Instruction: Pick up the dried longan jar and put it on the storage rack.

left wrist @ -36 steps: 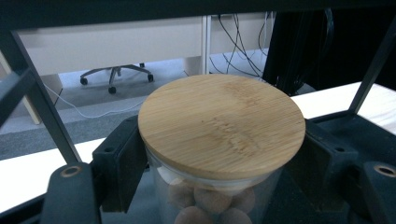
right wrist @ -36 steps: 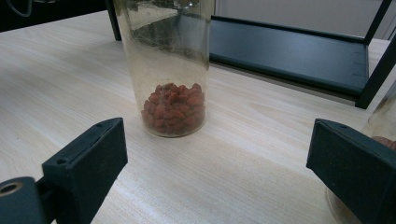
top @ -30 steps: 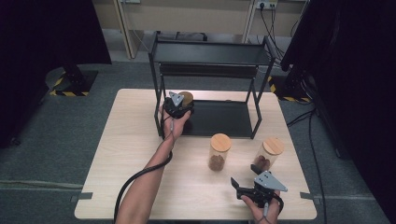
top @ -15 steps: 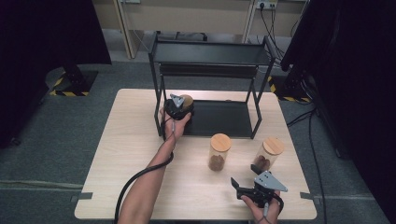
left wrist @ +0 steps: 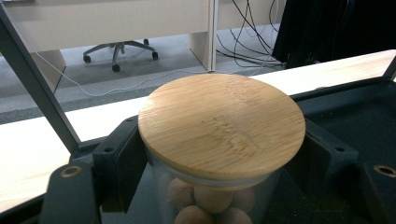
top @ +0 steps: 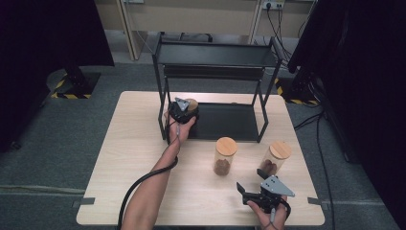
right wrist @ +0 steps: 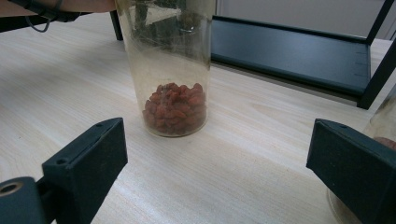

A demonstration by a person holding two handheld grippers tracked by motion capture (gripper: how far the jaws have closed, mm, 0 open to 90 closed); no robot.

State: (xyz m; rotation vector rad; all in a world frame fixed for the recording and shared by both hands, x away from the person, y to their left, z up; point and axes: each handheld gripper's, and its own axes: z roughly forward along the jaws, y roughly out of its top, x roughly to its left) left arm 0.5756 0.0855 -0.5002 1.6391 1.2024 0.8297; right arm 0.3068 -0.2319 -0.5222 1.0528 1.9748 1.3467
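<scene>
We see a person at a pale wooden surface (top: 139,158), holding tongs in each hand. The left tongs (top: 184,109) are clamped on a glass jar (left wrist: 210,196) with a round bamboo lid (left wrist: 222,123), their black jaws pressing its sides just under the lid; pale round balls (we cannot tell what they are) fill the jar. The left tongs hold this jar at the left end of the bottom tray of a black metal rack (top: 218,55), close beside the rack's front left post.

The right tongs (top: 253,189) sit near the front right edge of the surface with their jaws standing wide apart and nothing between them. Ahead of them and a little to their left stands a second jar (right wrist: 166,70) holding reddish dried pieces. A third lidded jar (top: 275,158) stands just beyond their right jaw.
</scene>
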